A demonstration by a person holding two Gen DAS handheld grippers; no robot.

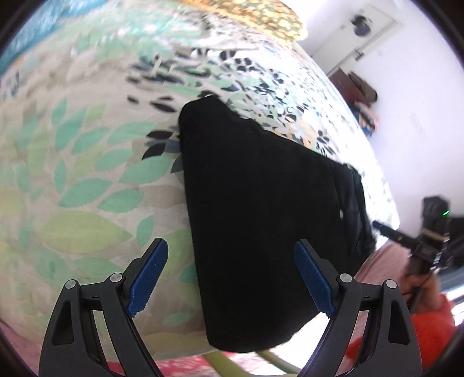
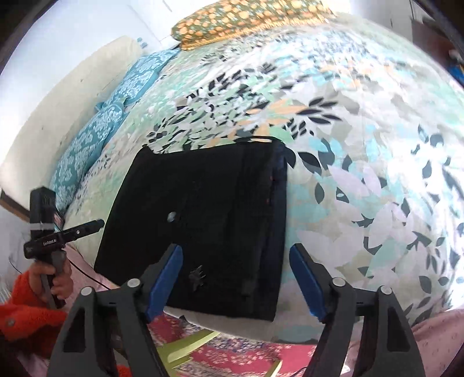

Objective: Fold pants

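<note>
Black pants lie folded into a compact rectangle on the leaf-patterned bedspread, near the bed's front edge. In the right wrist view the pants show their stacked layers along the right side. My left gripper is open and empty, raised above the pants' near left edge. My right gripper is open and empty, raised above the pants' near right corner. Each gripper also shows in the other's view: the right one at the far right, the left one at the far left.
An orange-patterned pillow and blue patterned pillows lie at the head of the bed. A red patterned rug lies on the floor below the bed edge. A door and a wall stand to the right.
</note>
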